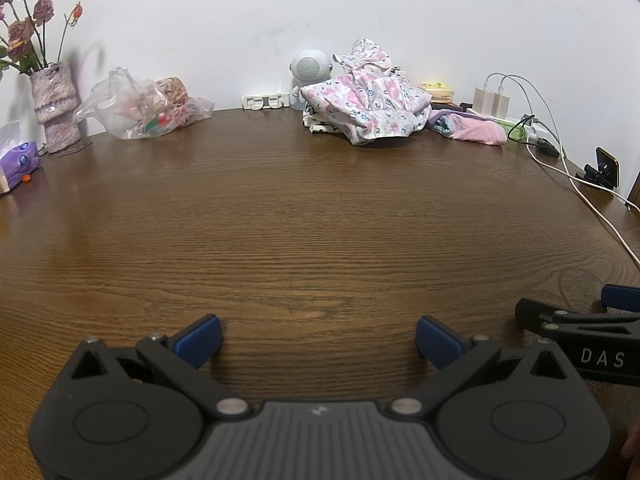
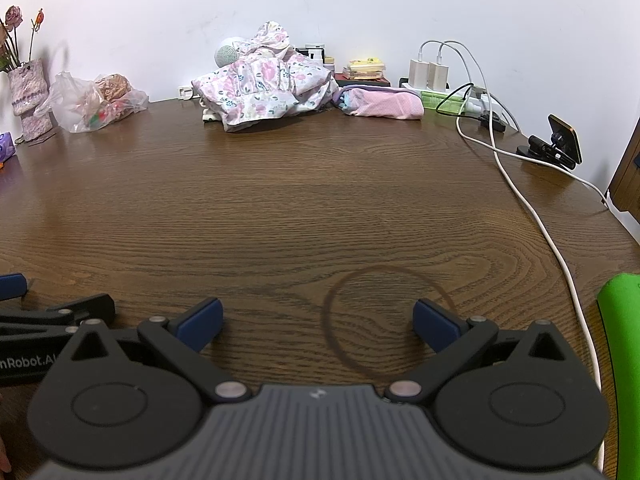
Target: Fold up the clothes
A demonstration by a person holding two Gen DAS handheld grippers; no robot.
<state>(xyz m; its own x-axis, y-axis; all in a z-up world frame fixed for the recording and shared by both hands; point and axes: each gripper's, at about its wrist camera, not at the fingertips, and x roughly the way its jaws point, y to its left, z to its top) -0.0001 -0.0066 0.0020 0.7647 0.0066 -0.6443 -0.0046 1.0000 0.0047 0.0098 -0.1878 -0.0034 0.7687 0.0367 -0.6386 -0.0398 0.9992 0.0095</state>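
A crumpled pile of floral pink-and-white clothes (image 1: 366, 100) lies at the far edge of the brown wooden table (image 1: 300, 220), against the wall; it also shows in the right wrist view (image 2: 266, 90). A folded pink garment (image 1: 472, 128) lies right of the pile and shows too in the right wrist view (image 2: 382, 104). My left gripper (image 1: 319, 340) is open and empty, low over the near part of the table. My right gripper (image 2: 318, 326) is open and empty beside it, far from the clothes. Each gripper's edge shows in the other's view.
A vase of dried flowers (image 1: 54, 100), a plastic bag (image 1: 140, 108) and a tissue pack (image 1: 18, 160) stand at the back left. A small round speaker (image 1: 306, 72) stands behind the pile. Chargers (image 2: 428, 74), a white cable (image 2: 520, 200) and a phone stand (image 2: 556, 144) are right. A green object (image 2: 622, 360) is near right.
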